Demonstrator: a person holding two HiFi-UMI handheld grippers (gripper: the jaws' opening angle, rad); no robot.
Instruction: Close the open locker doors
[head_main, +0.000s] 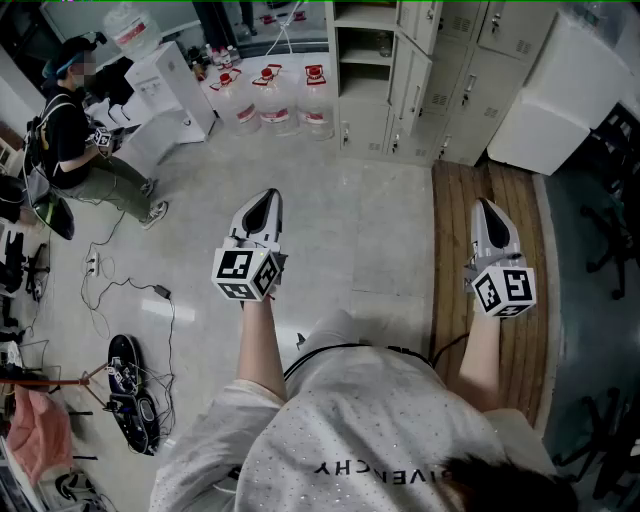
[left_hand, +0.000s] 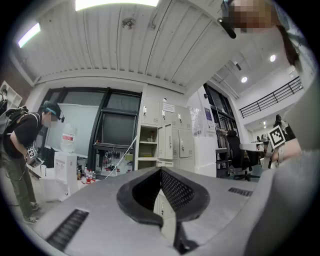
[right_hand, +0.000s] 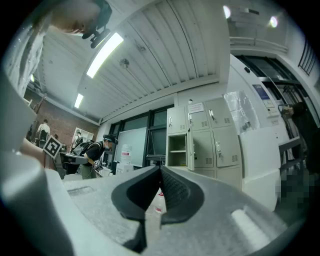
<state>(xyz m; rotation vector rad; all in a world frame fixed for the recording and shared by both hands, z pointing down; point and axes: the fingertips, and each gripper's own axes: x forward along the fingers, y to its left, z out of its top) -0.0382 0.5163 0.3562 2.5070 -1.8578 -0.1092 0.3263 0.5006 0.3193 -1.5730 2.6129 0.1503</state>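
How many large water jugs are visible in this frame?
4 water jugs. Three stand in a row on the floor between the water dispenser and the lockers; one sits atop the dispenser. Others may be hidden.

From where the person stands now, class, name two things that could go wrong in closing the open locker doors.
The water bottles stand on the floor just left of the open lockers; a step there could knock one over. The left gripper and right gripper are shut, so a narrow tip pushing an open door may slip off.
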